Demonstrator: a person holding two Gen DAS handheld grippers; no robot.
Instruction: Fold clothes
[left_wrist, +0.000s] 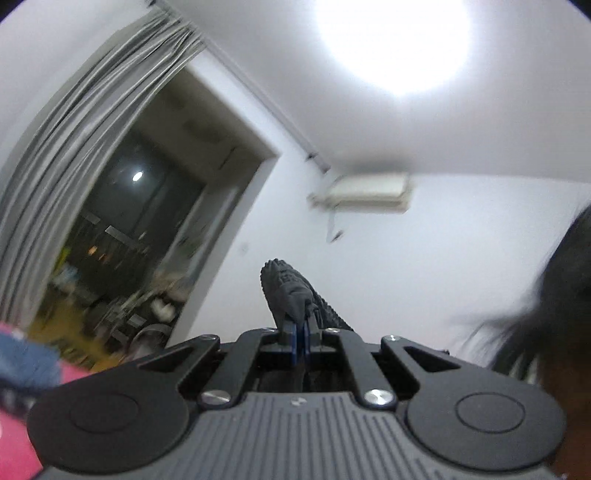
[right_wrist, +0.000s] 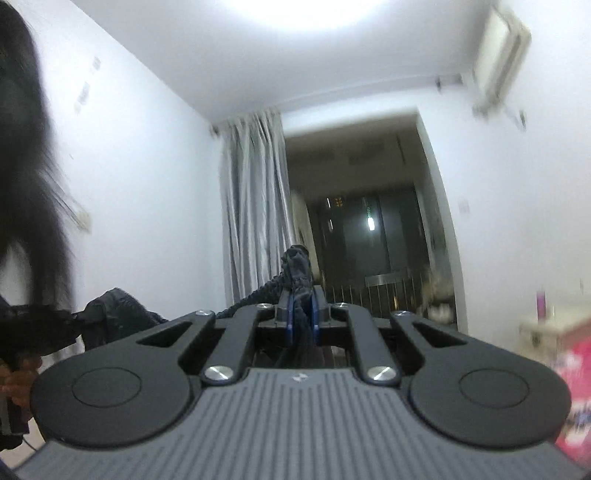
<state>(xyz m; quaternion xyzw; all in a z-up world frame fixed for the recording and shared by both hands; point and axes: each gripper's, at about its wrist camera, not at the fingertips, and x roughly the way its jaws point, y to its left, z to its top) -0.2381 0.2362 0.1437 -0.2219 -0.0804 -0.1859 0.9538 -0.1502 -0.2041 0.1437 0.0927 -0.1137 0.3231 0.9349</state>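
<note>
Both hand-held grippers raised toward the ceiling.
Your left hand-held gripper (left_wrist: 300, 314) and right hand-held gripper (right_wrist: 300, 295) each pinch the dark garment (left_wrist: 286, 291).

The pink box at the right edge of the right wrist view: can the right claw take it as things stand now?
Probably not: the right claw is shut on the dark garment and points upward, away from the pink box.

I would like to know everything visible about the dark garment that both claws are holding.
The dark garment looks like soft navy or black fabric. A bunched fold of it is pinched between the shut fingers of the right claw, poking out past the tips. In the left wrist view, the left claw is shut on another fold. Both claws point upward toward the ceiling, so the cloth is lifted. More of it hangs crumpled at the lower left of the right view. Its kind and full shape cannot be told.
</note>
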